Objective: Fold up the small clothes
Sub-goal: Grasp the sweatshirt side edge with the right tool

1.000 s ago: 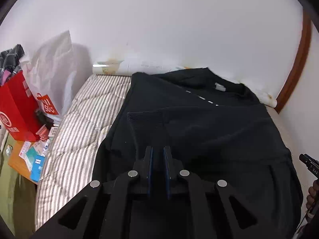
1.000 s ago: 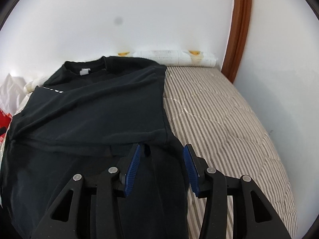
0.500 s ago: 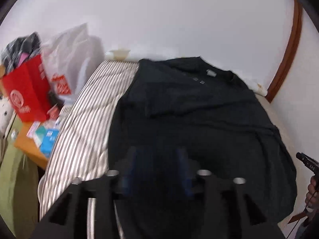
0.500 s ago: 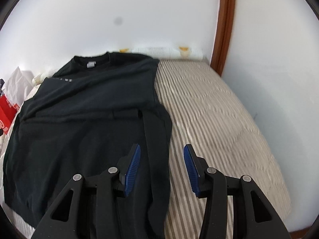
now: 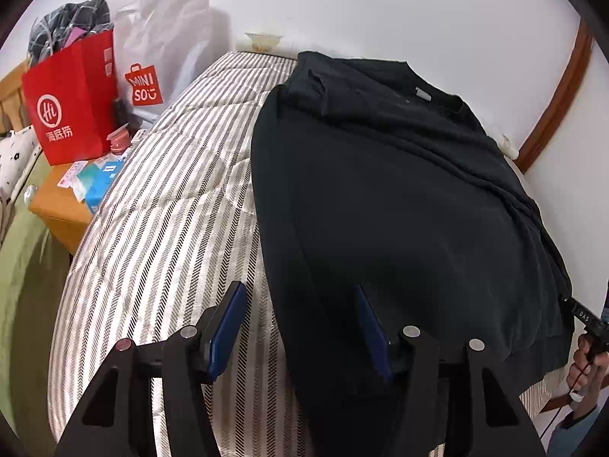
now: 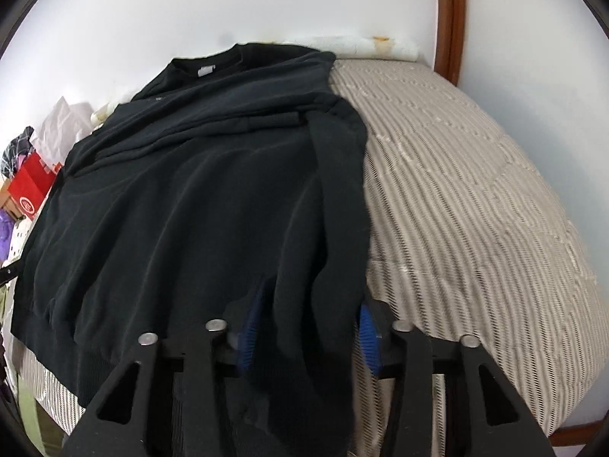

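While the black sweatshirt (image 5: 399,205) lies spread on the striped mattress (image 5: 171,198), the left gripper (image 5: 298,327) gapes over its edge, the right gripper (image 6: 308,327) is closing around its hem; red bag (image 5: 72,103) stands beside

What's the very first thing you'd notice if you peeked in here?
A big black sweatshirt lies spread on a striped bed, its sleeves folded in. Off the bed's left side a bright red shopping bag stands on a small wooden table.
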Motion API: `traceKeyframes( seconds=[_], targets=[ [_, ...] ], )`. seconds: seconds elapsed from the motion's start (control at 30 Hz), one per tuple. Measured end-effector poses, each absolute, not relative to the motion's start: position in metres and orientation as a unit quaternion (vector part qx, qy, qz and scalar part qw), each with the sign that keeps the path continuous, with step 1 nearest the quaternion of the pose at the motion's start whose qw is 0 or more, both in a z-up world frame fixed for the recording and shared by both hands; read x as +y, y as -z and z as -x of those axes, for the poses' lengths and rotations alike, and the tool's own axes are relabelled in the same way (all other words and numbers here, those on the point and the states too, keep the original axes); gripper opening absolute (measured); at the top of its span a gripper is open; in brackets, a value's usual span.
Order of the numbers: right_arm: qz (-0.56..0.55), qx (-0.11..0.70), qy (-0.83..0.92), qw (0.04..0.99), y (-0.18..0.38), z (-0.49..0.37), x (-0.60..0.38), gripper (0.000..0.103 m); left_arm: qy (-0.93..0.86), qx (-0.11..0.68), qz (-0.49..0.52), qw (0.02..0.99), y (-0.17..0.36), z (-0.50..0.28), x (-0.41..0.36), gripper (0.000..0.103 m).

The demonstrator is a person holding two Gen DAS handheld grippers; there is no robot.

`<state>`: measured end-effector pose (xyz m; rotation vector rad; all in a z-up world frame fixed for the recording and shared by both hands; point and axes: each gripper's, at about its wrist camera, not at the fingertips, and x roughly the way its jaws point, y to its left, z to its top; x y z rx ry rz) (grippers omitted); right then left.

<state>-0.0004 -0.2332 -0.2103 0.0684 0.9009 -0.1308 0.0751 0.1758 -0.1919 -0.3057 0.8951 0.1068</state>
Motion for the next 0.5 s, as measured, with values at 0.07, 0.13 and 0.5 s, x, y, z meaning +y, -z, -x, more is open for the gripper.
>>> traceKeyframes(
  seconds=[0.07,0.13,0.5],
  targets=[
    [-0.038,0.426,0.065,0.901,0.210,-0.002,-0.232,0.025,-0.052,0.427,0.148,0.890,0.192,-0.074,0.173,0.054],
    [-0.044,0.424,0.059,0.903,0.210,-0.004,-0.232,0.016,-0.062,0.422,0.144,0.893,0.193,-0.074,0.170,0.047],
    [-0.075,0.401,0.051,0.912,0.195,0.016,-0.260,0.009,-0.051,0.411,0.158,0.896,0.186,-0.060,0.168,0.006]
  ],
)
